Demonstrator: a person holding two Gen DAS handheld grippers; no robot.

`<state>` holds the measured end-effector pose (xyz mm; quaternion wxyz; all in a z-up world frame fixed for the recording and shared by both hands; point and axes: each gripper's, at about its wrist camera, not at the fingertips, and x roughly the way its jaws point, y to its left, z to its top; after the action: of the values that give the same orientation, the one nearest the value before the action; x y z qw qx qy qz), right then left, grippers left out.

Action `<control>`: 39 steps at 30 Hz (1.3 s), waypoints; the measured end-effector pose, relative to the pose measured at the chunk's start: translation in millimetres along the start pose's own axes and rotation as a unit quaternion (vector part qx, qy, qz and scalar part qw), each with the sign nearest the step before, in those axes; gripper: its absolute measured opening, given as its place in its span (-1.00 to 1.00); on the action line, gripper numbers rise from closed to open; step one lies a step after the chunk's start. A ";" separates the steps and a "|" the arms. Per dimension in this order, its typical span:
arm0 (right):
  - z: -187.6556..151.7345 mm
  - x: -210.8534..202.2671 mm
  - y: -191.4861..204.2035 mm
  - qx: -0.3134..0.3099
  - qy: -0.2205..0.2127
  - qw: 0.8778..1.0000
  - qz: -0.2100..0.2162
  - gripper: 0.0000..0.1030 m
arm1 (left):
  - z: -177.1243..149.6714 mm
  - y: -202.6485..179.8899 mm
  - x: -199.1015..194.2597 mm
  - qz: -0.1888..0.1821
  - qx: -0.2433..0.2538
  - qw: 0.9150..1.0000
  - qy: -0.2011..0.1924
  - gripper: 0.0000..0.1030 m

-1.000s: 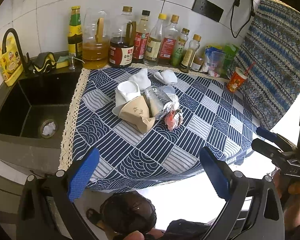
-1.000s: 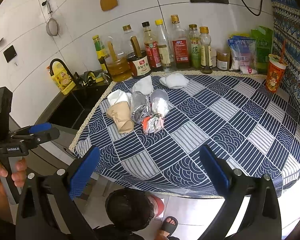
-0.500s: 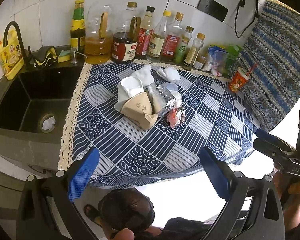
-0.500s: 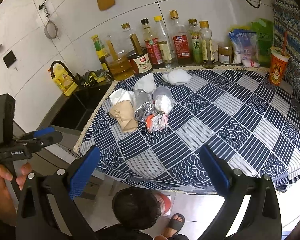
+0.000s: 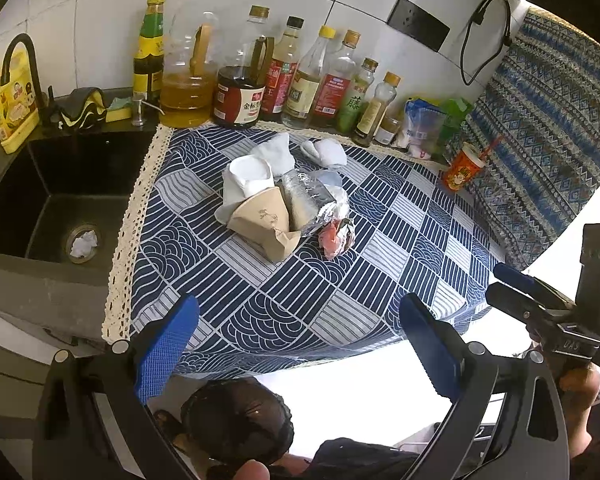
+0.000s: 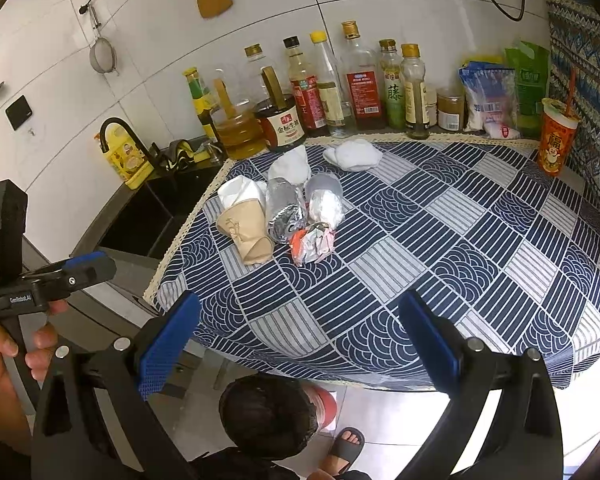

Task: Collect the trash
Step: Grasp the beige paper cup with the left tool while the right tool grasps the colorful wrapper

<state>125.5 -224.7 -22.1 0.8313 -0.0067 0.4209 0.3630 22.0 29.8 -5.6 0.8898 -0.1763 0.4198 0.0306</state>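
Left gripper [image 5: 296,344] and right gripper [image 6: 300,340]: wide open, holding nothing, above the surface's [image 6: 480,248] near edge. Trash pile [image 6: 278,212], perhaps cups and foil, toward far-left corner.

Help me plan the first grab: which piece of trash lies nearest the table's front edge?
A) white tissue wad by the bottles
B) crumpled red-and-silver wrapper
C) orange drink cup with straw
B: the crumpled red-and-silver wrapper lies at the front of the trash pile, closest to the open right gripper.
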 end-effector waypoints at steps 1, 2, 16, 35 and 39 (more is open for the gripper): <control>-0.2 0.8 -0.4 0.000 0.001 1.000 0.000 0.91 | -0.2 0.4 0.7 -0.002 -0.002 1.000 0.000 0.87; -0.7 1.4 -0.9 0.001 0.001 1.000 0.000 0.91 | -0.4 1.1 2.1 -0.005 -0.004 1.000 0.001 0.87; -6.4 33.8 -19.1 0.018 0.033 0.999 -0.010 0.91 | 1.6 47.0 50.4 -0.014 -0.098 0.995 0.016 0.87; 17.8 131.9 -39.2 0.069 0.119 0.990 0.036 0.91 | 38.9 65.2 144.6 -0.032 -0.183 0.980 0.069 0.84; 27.2 149.5 -33.9 0.052 0.130 0.990 0.036 0.89 | 49.6 68.0 161.2 -0.021 -0.189 0.979 0.078 0.71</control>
<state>222.2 -151.6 -119.9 0.7555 0.0041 0.5432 0.3662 148.9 95.2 -118.4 0.8055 -0.3521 0.4704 0.0767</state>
